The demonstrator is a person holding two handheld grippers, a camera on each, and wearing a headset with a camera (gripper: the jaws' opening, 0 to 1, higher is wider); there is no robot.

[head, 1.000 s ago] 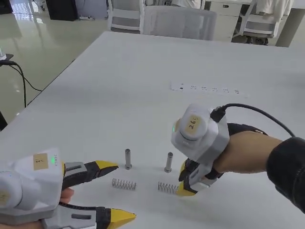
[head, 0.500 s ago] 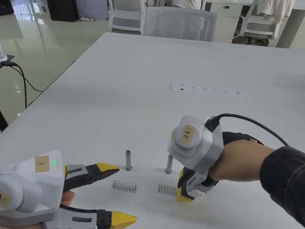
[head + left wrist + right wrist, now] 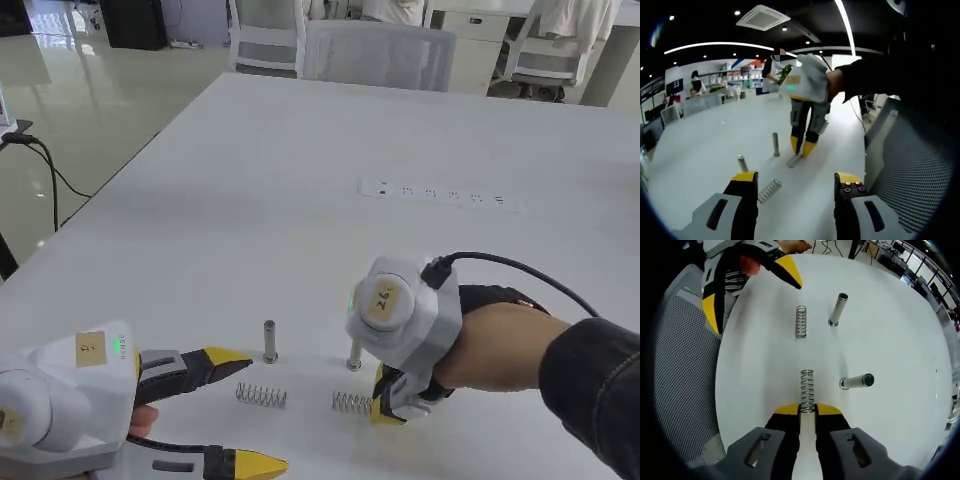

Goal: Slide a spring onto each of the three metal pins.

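Two short metal pins stand upright on the white table, the left pin point(image 3: 269, 341) and the right pin point(image 3: 354, 355). In front of them lie two small springs. The left spring point(image 3: 261, 396) lies free between the grippers. My right gripper point(image 3: 386, 407) is tipped down onto the table, shut on the near end of the right spring point(image 3: 350, 402). In the right gripper view that spring point(image 3: 807, 389) runs out from between the yellow tips, with a pin point(image 3: 856, 381) lying just to its right. My left gripper point(image 3: 248, 410) hovers open at the lower left, holding nothing.
A white power strip point(image 3: 440, 194) lies farther back on the table. Chairs point(image 3: 375, 52) stand beyond the far edge. The table's left edge point(image 3: 110, 175) drops to the floor, where a black cable point(image 3: 45, 165) runs.
My right gripper has sunk a little lower over the right spring's end and its hand has come nearer. The left gripper has barely shifted. Springs and pins lie where they were.
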